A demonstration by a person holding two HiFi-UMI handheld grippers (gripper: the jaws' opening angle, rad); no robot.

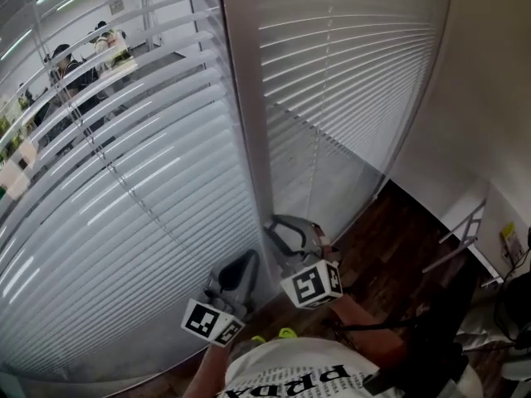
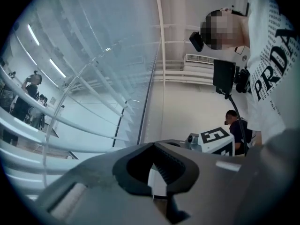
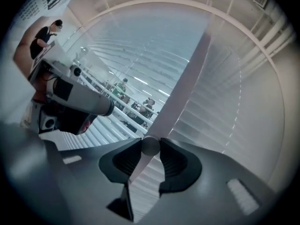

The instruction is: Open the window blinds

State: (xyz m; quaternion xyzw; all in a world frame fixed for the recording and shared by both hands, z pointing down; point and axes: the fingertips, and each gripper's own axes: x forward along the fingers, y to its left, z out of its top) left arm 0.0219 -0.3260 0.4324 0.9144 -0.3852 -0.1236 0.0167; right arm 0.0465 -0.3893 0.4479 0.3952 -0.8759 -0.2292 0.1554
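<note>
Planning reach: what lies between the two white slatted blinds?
A white vertical frame post separates the left slatted blind from the right slatted blind; head view shows it.

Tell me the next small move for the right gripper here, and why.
Probably twist the right gripper to roll the wand it is shut on. The right blind has its slats lying flat and closed, while the left blind lets the room beyond show through.

floor (image 1: 390, 251): dark wood planks, a wedge between window side and right wall | at its right edge, by the wall: white metal frame (image 1: 461, 235), leaning | far right corner: dark clutter, too dim to tell
</note>
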